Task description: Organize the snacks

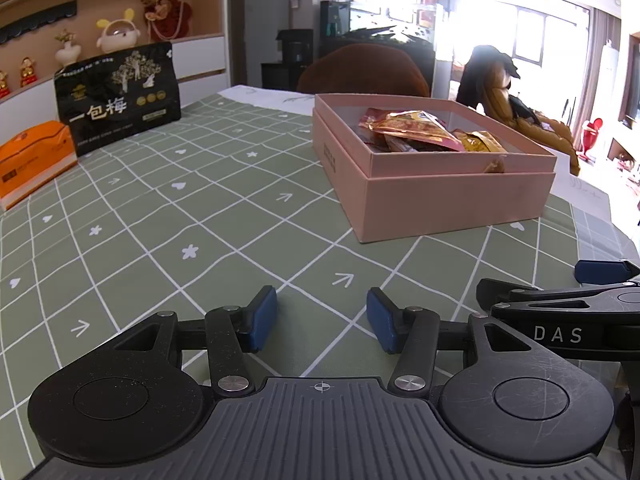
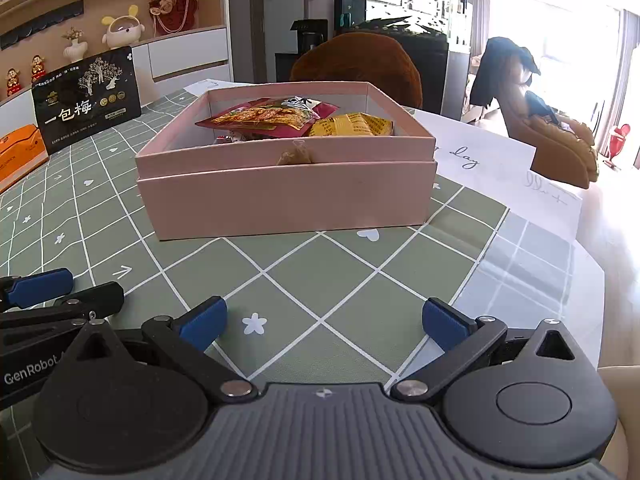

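pink box (image 2: 286, 196) mid-cloth; green tablecloth (image 2: 320, 280) bare before it; both jaws apart

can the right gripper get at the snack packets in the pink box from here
Probably yes: the right gripper is open, the pink box has no lid, and only bare tablecloth lies between. The snack packets sit exposed.

Ahead of me on the table (image 2: 320, 280) sits the box (image 2: 288, 196), snack packets (image 2: 272, 118) lying inside it. Far left, behind it, a large bag (image 2: 86, 98) stands upright with a carton (image 1: 34, 156) just beside. Both my tools (image 1: 322, 318) (image 2: 322, 322) hover side by side near the table's front edge.
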